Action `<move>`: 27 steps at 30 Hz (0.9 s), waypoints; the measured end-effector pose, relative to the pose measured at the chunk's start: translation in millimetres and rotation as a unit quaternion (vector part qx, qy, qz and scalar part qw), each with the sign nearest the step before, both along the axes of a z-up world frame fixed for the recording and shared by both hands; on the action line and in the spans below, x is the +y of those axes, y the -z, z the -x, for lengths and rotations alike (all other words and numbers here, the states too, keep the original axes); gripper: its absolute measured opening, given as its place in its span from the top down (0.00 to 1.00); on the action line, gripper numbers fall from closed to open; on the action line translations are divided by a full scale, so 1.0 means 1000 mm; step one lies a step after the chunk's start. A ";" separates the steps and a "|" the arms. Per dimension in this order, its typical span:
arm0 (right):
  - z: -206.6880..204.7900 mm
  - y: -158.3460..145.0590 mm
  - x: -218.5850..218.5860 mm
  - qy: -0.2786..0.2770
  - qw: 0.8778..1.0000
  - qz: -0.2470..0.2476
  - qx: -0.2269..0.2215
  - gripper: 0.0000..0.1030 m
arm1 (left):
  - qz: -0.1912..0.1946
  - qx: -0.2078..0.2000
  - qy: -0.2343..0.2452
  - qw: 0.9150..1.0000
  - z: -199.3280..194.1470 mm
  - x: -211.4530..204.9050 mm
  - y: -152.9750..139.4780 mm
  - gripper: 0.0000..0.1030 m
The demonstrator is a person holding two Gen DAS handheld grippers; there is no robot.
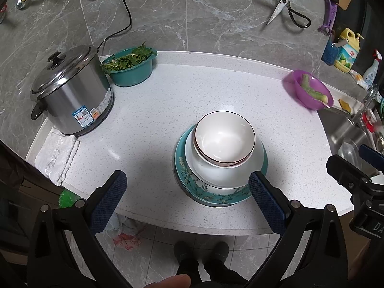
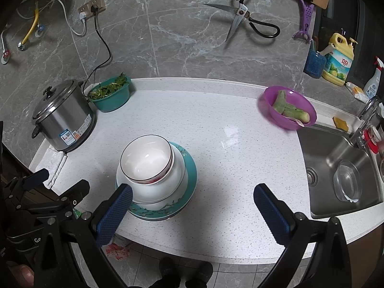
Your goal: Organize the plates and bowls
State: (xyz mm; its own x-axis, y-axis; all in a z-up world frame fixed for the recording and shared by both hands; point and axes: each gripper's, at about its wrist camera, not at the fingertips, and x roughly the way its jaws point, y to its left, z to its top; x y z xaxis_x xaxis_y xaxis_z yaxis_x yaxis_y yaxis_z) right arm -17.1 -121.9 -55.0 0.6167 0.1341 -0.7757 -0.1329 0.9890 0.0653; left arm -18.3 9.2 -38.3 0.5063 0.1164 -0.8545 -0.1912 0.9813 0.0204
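The left tool (image 1: 188,200) is held wide open above the near edge of the counter (image 1: 216,88), and nothing is between its two blue pads. Its right pad (image 1: 267,204) stands just in front of the teal plate's rim; the left pad is well apart from the dishes, over bare counter. The right tool (image 2: 193,212) is also spread open and empty. In its own view its left pad (image 2: 115,216) overlaps the near left side of the stack, but I cannot tell if it touches.

The dishes make one stack near the front of the counter. At the bottom lies a teal plate (image 1: 192,187) with a flower-branch pattern, on it a larger white bowl (image 1: 216,172), and inside that a small white bowl (image 1: 224,138) with a thin dark rim. Under this small bowl the rim of another one shows — in the right view it has some red on the outside.

Farther out, at the back left, a steel rice cooker (image 1: 72,96) stands with its lid on, and a folded white cloth (image 1: 56,154) lies in front of it. Beside the cooker is a teal basin (image 1: 130,66) full of green leaves. At the right a purple bowl (image 2: 289,108) with pale green vegetable pieces sits near the sink (image 2: 336,168). Scissors (image 2: 242,16) hang on the grey wall behind.
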 end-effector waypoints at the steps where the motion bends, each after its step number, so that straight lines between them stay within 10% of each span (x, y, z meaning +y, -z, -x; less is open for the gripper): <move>1: 0.000 0.000 0.000 0.000 1.000 0.000 0.000 0.00 | 0.000 0.000 0.000 1.000 -0.001 0.000 0.000 0.00; 27: 0.001 0.000 0.001 0.001 1.000 0.001 0.000 0.00 | 0.000 0.000 0.002 1.000 -0.002 0.002 0.001 0.00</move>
